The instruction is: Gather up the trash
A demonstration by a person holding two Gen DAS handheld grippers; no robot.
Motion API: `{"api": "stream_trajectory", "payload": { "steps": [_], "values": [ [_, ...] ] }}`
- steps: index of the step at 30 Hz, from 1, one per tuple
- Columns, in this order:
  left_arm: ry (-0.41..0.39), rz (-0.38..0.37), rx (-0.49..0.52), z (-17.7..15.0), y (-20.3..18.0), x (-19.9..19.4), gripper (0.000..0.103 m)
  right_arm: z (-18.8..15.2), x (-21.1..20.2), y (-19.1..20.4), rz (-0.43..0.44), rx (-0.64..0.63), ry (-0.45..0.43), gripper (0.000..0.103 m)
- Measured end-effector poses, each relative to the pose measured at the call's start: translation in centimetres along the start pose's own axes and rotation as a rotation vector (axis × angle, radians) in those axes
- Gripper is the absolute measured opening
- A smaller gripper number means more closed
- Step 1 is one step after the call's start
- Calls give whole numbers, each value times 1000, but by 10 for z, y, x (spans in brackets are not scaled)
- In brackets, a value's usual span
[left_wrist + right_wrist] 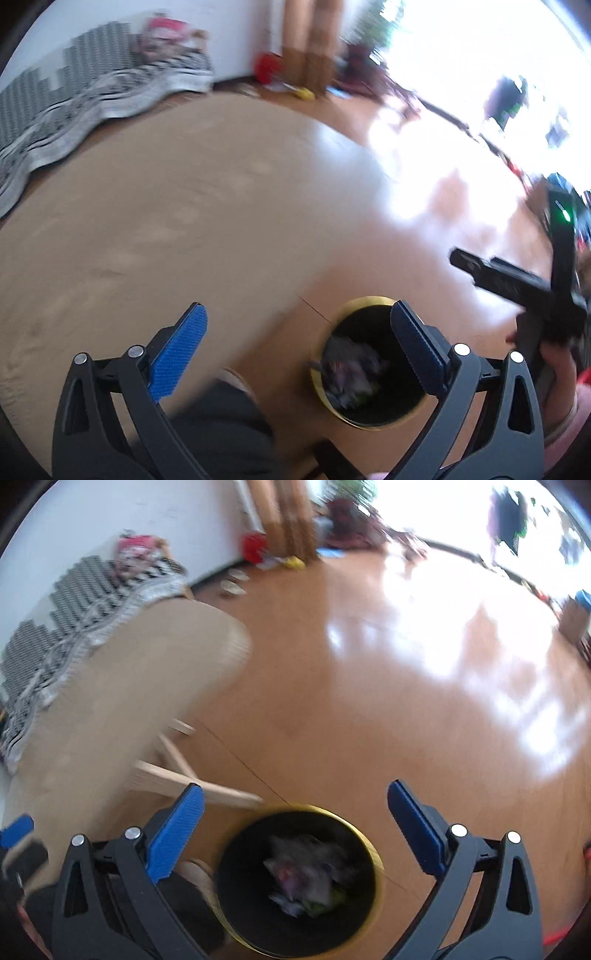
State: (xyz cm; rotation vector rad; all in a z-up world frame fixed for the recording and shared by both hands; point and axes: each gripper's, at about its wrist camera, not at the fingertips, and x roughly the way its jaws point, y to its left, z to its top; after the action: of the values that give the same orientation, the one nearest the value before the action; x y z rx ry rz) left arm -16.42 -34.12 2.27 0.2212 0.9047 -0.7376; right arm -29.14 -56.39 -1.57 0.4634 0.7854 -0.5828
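My left gripper [299, 354] has its jaws spread as wide as they go, blue pads well apart, nothing between them and nothing touching them. My right gripper [295, 830] is the same: jaws wide apart and empty. No earlier view is here to compare, so I speak only of how they stand.

Just past my right fingers, and low between them in that view, sits the trash bin [373, 853], a dark round can with a gold rim, standing on the wooden floor [369, 683]. Inside it lies crumpled trash [306, 878], greyish paper with a little pink and green, resting loose at the bottom. In the left view the bin sits behind my right-hand pad, so I am off to its side there.

Beyond the bin's left side is the low tan table [166, 203], its near edge just beside the rim, with pale wooden legs under it. A patterned black-and-white blanket [74, 110] lies by the table's far left edge. My other hand [557, 362], holding the right gripper, shows at the far right of the left view.

I judge the drop to be done. To finish well, I would keep both pairs of jaws apart, lift clear of the rim without knocking it, and scan the table top and floor for what remains; blur hides small scraps.
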Motion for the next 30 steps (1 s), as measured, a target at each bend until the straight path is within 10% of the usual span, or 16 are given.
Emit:
{"api": "stream_trajectory", "payload": {
  "steps": [11,17,23,30],
  "values": [
    [-180,309,-303,-12,207,-103,97,28,-9,277,286,-376,-72,96],
    [-229,779,-332,-24,281,-115,97,17,6,395,327,-502,-131,96],
    [-293,596,-559,-59,346,-108,97,-15,26,427,319,-527,-103,96],
    [-146,451,-701,-64,366,-78,97,-21,42,428,363,-565,-32,96]
  ]
}}
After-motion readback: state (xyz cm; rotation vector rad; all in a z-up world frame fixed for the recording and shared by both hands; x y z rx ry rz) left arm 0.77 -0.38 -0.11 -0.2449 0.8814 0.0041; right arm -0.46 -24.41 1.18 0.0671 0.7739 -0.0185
